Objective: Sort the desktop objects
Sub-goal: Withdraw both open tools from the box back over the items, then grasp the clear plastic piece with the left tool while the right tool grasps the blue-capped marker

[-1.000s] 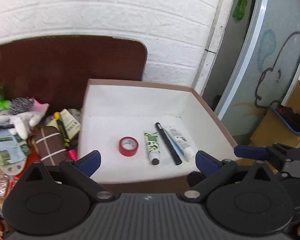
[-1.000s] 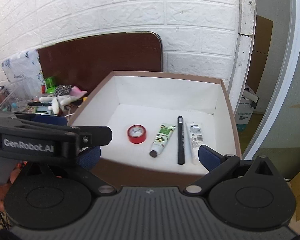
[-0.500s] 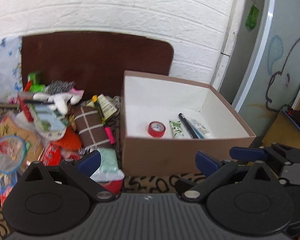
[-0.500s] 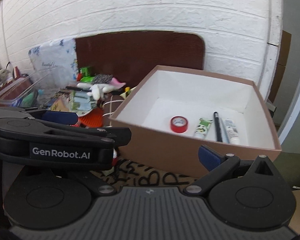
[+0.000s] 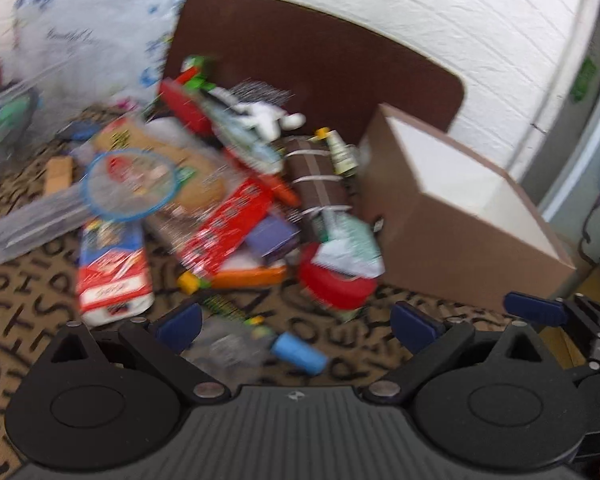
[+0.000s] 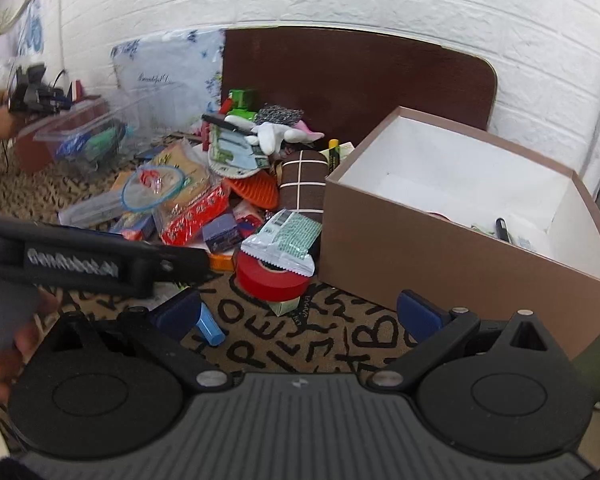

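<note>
Tools: left tool (image 5: 294, 322) wide, right tool (image 6: 298, 312) wide, both empty; bare mat (image 6: 340, 340) beneath, box (image 6: 420, 248) edge right.

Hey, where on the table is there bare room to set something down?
The bare lettered mat in front of the cardboard box, right of the blue cylinder. Left of the box the pile around the red tape roll is crowded.
</note>
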